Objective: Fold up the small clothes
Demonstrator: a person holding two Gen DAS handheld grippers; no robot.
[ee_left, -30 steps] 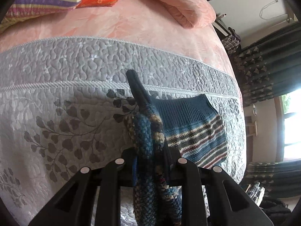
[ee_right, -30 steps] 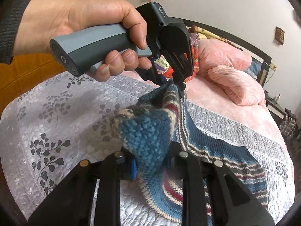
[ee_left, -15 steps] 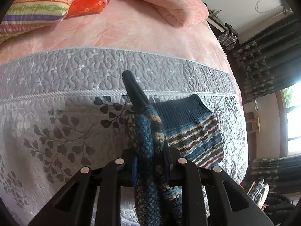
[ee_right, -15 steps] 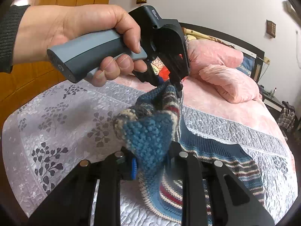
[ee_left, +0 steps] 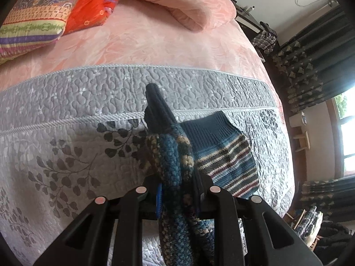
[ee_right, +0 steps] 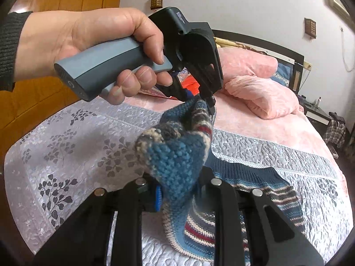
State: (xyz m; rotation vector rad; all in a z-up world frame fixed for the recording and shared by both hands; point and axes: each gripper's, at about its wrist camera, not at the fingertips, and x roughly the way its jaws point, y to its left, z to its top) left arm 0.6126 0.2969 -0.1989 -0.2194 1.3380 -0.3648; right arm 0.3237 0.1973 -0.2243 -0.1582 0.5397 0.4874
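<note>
In the left wrist view, the left gripper (ee_left: 177, 196) is sitting at the bottom centre of the frame, its black fingers (ee_left: 218, 201) closed tight on a bunched fold of the blue knitted garment with cream and dark red stripes (ee_left: 175, 159). The knit is rising out of the clamp as a thick roll towards the middle of the frame, ending in a dark ribbed tip. To the right of centre, another part of the garment is lying flat on the grey quilted bedspread with a dark leaf print (ee_left: 66, 155). A pink pillow (ee_left: 188, 2) is lying at the top centre, and a bright patterned cushion (ee_left: 33, 15) at the upper left.

In the right wrist view, the right gripper (ee_right: 179, 196) is occupying the bottom centre, its fingers (ee_right: 218, 199) pinching a corner of the same garment, which is bulging up between them. At the upper centre, the left gripper is showing from outside, held by a person's hand (ee_right: 88, 44) entering from the left, and its tip is clamping the upper edge of the knit. The fabric is hanging between both grips above the bedspread, its lower part trailing onto the bed at the lower right.
</note>
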